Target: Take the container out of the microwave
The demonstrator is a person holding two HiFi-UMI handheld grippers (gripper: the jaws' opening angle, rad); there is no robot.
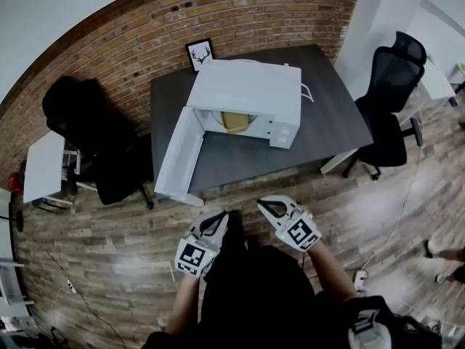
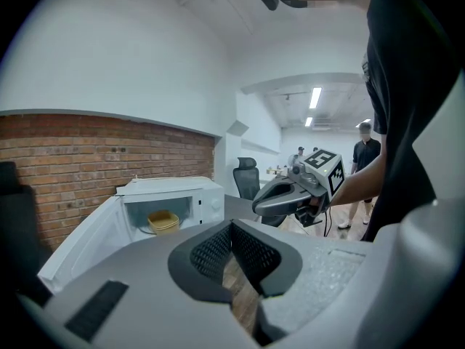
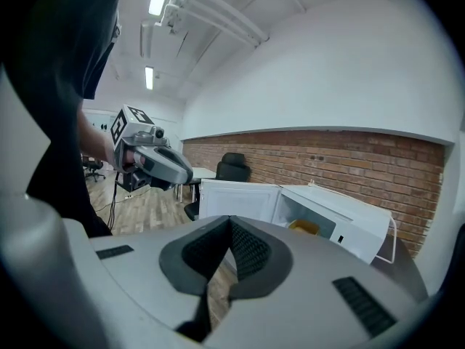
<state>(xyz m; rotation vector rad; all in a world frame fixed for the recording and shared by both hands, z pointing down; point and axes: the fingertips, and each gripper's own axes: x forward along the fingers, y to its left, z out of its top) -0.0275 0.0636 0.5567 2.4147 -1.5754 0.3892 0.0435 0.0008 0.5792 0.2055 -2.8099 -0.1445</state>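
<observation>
A white microwave [image 1: 251,97] stands on a dark table [image 1: 327,115] with its door [image 1: 178,155] swung wide open to the left. A yellow container [image 1: 234,121] sits inside the cavity; it also shows in the left gripper view as the container [image 2: 163,222] and in the right gripper view as the container [image 3: 304,227]. My left gripper [image 1: 216,222] and right gripper [image 1: 271,208] are held close to my body over the floor, short of the table's front edge. Both are shut with nothing between their jaws, left gripper [image 2: 232,225] and right gripper [image 3: 230,220] alike.
A framed antler picture [image 1: 200,54] leans on the brick wall behind the microwave. Black office chairs stand at the left [image 1: 94,133] and right [image 1: 389,104] of the table. A white desk [image 1: 43,166] is at far left. A person [image 2: 367,155] stands in the background; cables lie on the wooden floor [image 1: 109,260].
</observation>
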